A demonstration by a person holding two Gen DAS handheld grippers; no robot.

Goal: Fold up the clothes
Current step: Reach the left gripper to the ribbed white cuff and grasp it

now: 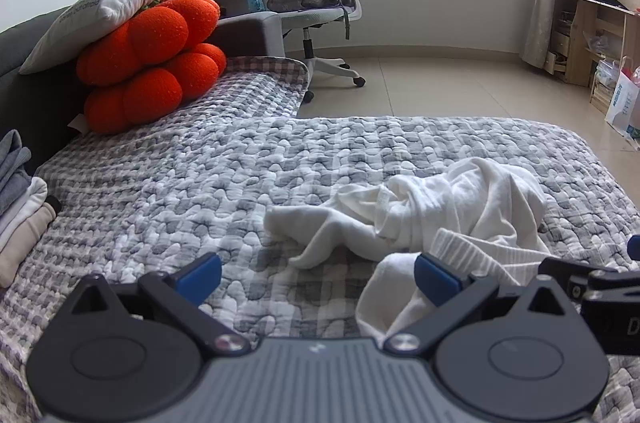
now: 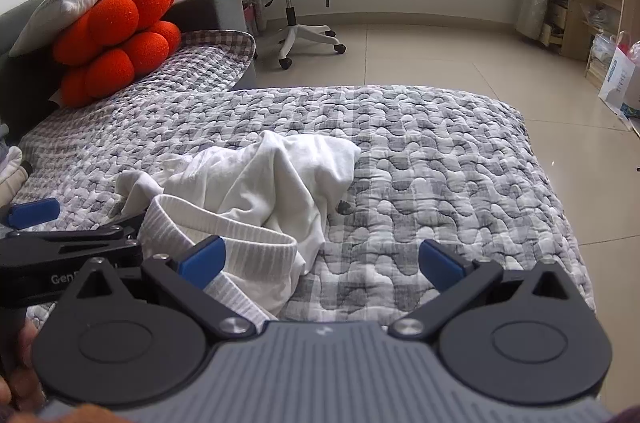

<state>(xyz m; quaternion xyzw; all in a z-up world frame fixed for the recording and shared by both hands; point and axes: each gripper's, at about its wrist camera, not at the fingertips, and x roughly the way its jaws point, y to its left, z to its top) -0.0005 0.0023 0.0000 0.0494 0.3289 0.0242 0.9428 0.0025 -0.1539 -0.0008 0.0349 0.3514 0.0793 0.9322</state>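
Both tools sit low over the quilted bed cover (image 1: 160, 191), and the crumpled white garment (image 1: 460, 207) lies in a heap on it, well apart from the orange cushion (image 1: 156, 63). The left gripper (image 1: 318, 273) is spread wide, nothing between its blue pads. The right gripper (image 2: 320, 261) gapes too, its left pad (image 2: 202, 261) just over the garment's ribbed hem (image 2: 240, 243).

Quilt (image 2: 440, 151) open rightward — cushion (image 2: 116, 39), stack (image 1: 20, 207) left
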